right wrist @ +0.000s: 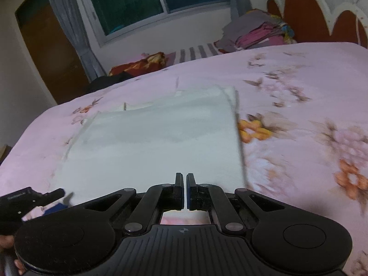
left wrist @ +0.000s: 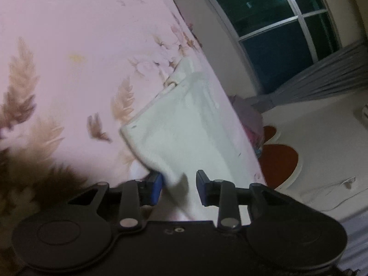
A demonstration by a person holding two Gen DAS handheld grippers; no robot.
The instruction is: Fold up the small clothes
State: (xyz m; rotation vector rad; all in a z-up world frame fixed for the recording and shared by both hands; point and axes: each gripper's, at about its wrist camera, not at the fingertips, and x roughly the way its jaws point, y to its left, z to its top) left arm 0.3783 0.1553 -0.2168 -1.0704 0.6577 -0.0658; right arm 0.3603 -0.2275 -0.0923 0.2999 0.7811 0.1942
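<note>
A small white garment [right wrist: 161, 138] lies spread on the pink floral bedspread [right wrist: 299, 73]. In the left wrist view the garment [left wrist: 184, 124] runs down into my left gripper [left wrist: 179, 186], whose jaws stand apart with the cloth's near corner between them. My right gripper [right wrist: 185, 189] is shut at the garment's near edge; whether cloth is pinched between its fingers is hidden. The left gripper [right wrist: 34, 197] also shows at the lower left of the right wrist view, at the garment's left corner.
A pile of folded clothes [right wrist: 257, 32] sits at the bed's far end by the red and white headboard [right wrist: 306, 16]. A window [right wrist: 149, 2] with grey curtains is behind. A red bundle [right wrist: 140, 64] lies beyond the bed's far edge.
</note>
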